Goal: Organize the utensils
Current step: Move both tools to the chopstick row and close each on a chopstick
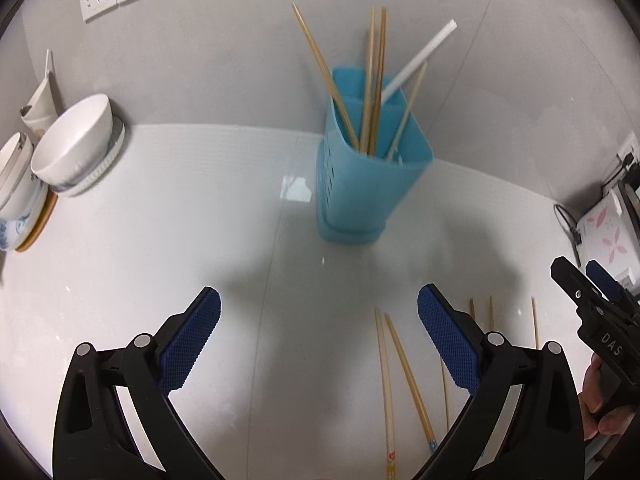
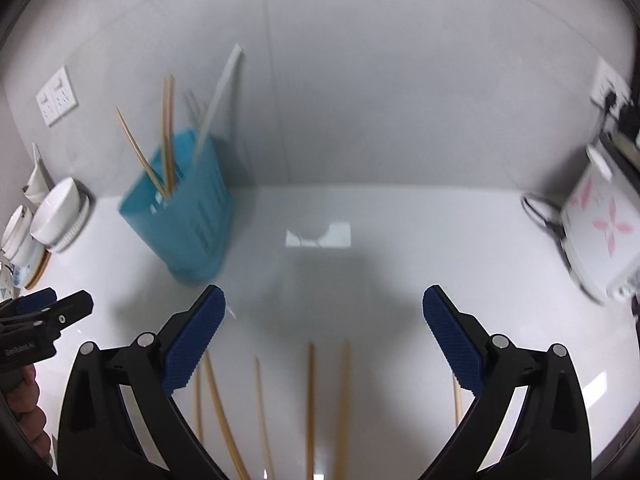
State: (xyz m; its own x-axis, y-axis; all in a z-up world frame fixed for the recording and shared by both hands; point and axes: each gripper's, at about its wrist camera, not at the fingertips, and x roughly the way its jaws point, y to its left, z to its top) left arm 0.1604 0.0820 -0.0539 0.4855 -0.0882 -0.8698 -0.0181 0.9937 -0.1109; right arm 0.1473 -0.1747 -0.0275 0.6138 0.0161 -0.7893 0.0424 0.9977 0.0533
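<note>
Gaping wide and empty, left gripper point(image 1: 319, 320) and right gripper point(image 2: 324, 318) (marked "DAS") flank chopsticks point(image 2: 310, 400)

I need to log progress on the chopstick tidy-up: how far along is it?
Partly done. Several wooden chopsticks and one white one already stand in the blue holder. Nothing is in hand: the left gripper and right gripper are both open and empty. Left to do: the loose chopsticks lying on the white counter.
</note>
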